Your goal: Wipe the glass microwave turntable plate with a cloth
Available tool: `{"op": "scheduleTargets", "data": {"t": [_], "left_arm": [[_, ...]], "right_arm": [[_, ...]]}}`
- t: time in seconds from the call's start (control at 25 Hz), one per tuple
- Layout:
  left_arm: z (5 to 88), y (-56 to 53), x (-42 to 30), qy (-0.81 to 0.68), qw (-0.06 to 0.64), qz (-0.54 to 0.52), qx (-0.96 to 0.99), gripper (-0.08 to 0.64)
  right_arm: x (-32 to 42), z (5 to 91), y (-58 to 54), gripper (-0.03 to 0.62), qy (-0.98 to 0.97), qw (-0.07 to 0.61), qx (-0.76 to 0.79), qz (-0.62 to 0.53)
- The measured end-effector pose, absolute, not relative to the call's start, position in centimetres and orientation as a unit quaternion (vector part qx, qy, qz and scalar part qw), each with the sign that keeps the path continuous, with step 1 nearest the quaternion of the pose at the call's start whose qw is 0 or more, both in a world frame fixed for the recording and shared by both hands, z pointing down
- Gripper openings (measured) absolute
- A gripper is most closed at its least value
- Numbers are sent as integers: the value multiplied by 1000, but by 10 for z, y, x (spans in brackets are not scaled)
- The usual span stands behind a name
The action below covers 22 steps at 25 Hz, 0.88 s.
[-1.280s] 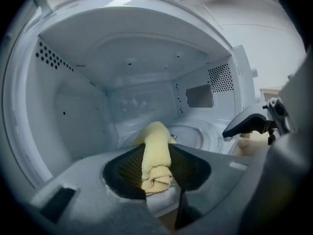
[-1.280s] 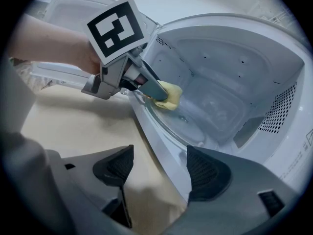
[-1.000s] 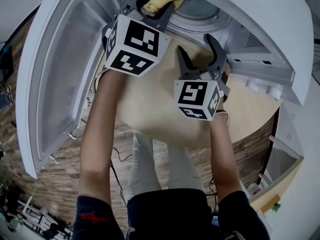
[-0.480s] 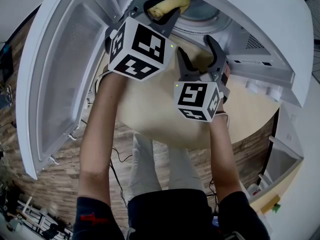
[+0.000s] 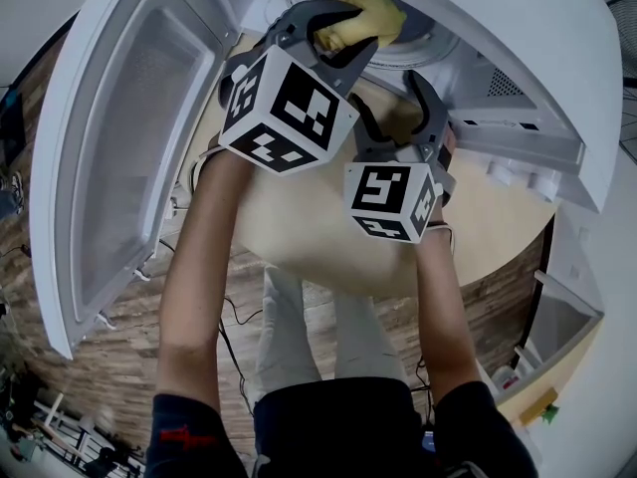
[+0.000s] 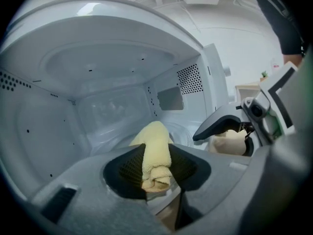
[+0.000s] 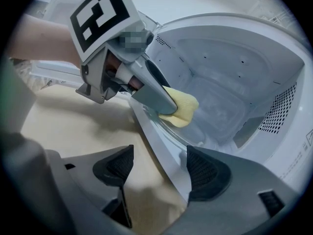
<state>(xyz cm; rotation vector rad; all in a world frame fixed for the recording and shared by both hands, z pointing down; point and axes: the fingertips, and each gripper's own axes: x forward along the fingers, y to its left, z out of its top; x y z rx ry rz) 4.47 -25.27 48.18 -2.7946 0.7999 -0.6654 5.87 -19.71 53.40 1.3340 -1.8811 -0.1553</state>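
Note:
A rolled yellow cloth (image 5: 370, 13) is pinched in my left gripper (image 5: 333, 33), which reaches into the open microwave. The cloth (image 7: 183, 109) rests on the glass turntable plate (image 7: 208, 119) near its front edge. In the left gripper view the cloth (image 6: 156, 155) fills the gap between the jaws of the left gripper (image 6: 156, 169), and the plate (image 6: 185, 137) shows just beyond it. My right gripper (image 5: 390, 103) stands open and holds nothing, just outside the oven at its front sill; in its own view the right gripper (image 7: 159, 168) straddles that sill.
The white microwave door (image 5: 129, 137) hangs wide open at the left. The oven stands on a round beige table (image 5: 299, 232). White cavity walls (image 6: 44, 111) close in on both sides of the cloth. A wooden floor lies below the table.
My left gripper has carried the cloth rightward and deeper into the oven, over the plate. The right gripper has stayed put.

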Motion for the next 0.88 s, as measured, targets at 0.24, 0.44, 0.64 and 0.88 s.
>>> {"op": "scheduleTargets", "data": {"t": [0.24,0.44,0.64,0.88], "left_arm": [[482,-244,54,240,96,-225,-939,132],[482,-238,60,219,95,-225,-945,132],[481,-231,68,203,93,-221,-949,132],[481,-237,67,215,81,-216,-949,132]], "right_arm": [[58,534,-197,298,-745,403,529,-61],[59,535,-197,299,-744,404,529,-61],[58,534,-197,298,-744,403,529,-61],[59,534,-198,298,-744,403,529,-61]]}}
